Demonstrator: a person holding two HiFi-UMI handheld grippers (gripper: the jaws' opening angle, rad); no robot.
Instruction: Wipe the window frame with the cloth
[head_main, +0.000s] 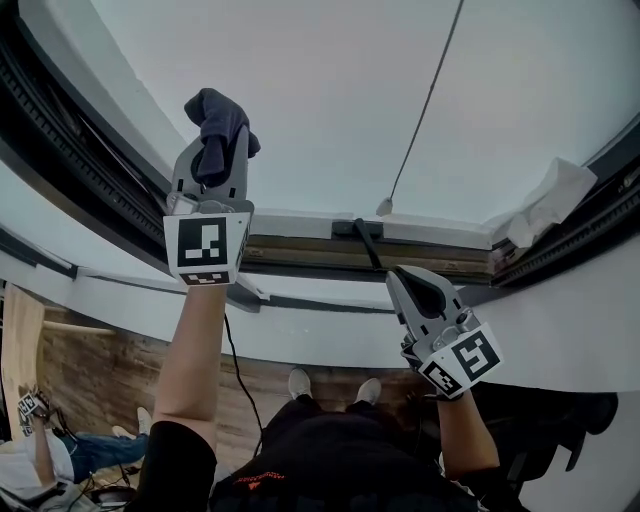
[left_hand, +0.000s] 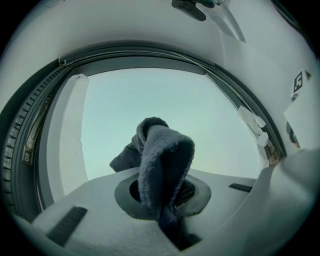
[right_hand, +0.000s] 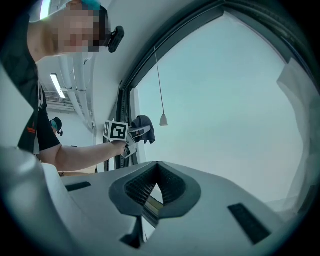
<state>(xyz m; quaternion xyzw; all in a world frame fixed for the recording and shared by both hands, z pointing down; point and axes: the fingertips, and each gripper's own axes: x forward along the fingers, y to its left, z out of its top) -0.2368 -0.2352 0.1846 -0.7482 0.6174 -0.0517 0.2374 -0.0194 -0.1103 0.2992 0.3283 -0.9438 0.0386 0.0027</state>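
1. L hand-held gripper (head_main: 213, 150) clamped on dark cloth (head_main: 222, 115), held up by the glass (head_main: 330, 90), near window frame (head_main: 90, 185); contact w/ frame unclear.
2. R hand-held gripper (head_main: 408, 283): jaws together, empty.
3. Wiping prob. barely begun; most of frame left.

Right gripper (right_hand: 157, 167) jaws together (empty); left gripper (right_hand: 139, 131) grips cloth (right_hand: 144, 124)

wooden plank floor (head_main: 100, 365) with the person's pale shoes (head_main: 299, 382) on it
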